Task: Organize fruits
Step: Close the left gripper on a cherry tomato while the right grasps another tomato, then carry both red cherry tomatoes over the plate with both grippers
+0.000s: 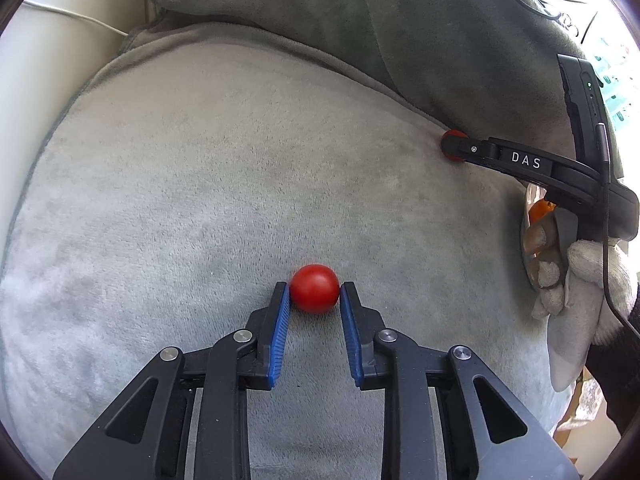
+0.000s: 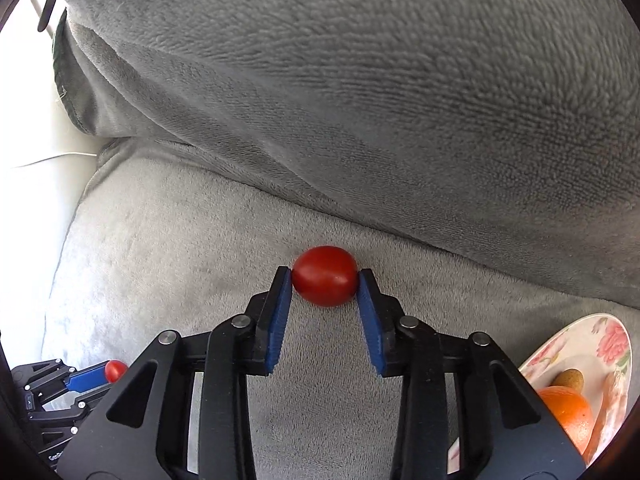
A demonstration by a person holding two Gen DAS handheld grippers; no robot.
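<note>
Two red cherry tomatoes lie on a light grey plush cushion (image 1: 180, 200). My left gripper (image 1: 314, 290) is shut on one tomato (image 1: 315, 288), its blue pads touching both sides. My right gripper (image 2: 324, 276) is shut on the other tomato (image 2: 325, 275), close to the fold of the darker back cushion (image 2: 360, 80). In the left wrist view the right gripper (image 1: 454, 146) comes in from the right with its tomato (image 1: 452, 136) at the tip. In the right wrist view the left gripper (image 2: 108, 372) and its tomato (image 2: 116, 370) sit at the lower left.
A floral plate (image 2: 608, 340) at the lower right holds an orange (image 2: 568, 412) and a small brown fruit (image 2: 568, 378). A gloved hand (image 1: 580, 280) holds the right gripper. A white sofa arm (image 1: 48, 80) with a cable lies at the left.
</note>
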